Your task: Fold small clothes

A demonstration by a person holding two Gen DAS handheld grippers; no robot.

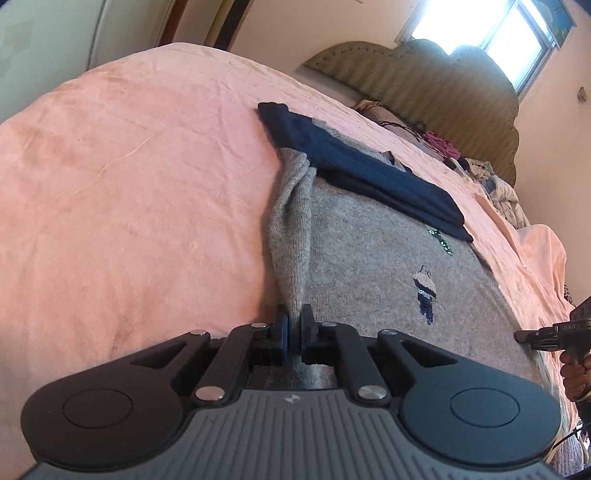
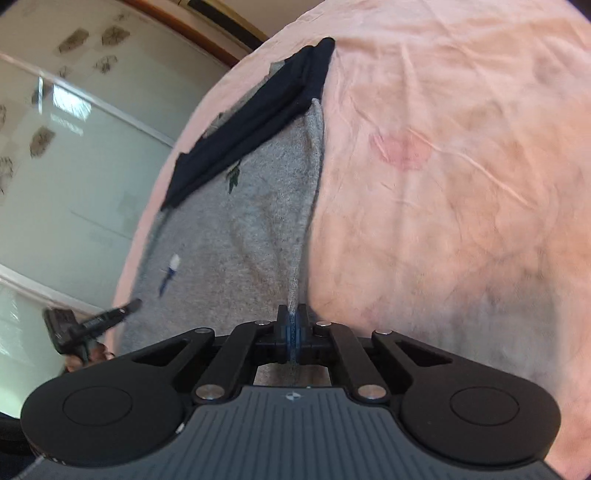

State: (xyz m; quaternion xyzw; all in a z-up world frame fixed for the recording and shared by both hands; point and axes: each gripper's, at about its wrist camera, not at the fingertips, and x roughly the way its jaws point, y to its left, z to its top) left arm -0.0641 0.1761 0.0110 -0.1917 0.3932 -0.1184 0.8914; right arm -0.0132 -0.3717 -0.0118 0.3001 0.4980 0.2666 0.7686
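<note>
Left wrist view: we see the left gripper (image 1: 294, 325) w/ jaws together, clamped on a raised ridge along one side edge of the grey sweater (image 1: 369, 266), near its near end. Sweater lies flat on the pink bedspread (image 1: 129, 177), small embroidered figure (image 1: 425, 291) on its front, navy sleeve (image 1: 369, 177) folded across the far part. Beyond it a padded headboard (image 1: 424, 81) w/ a heap of clothes (image 1: 495, 184) at that end, bright window (image 1: 480, 33) above. At the right edge we see the other tool's tip and a hand (image 1: 574, 373) on its handle. Right wrist view: right gripper (image 2: 292, 325) also closed tight, pinching the opposite side edge of the grey sweater (image 2: 236, 229); fabric rises in a thin fold from the pads. Navy sleeve (image 2: 251, 122) crosses the far end, pink bedspread (image 2: 443, 184) fills the right side. Left gripper (image 2: 122, 310) shows at lower left over the sweater's other edge; from here we can't tell its jaws. Glass panels (image 2: 74, 155) behind.
</note>
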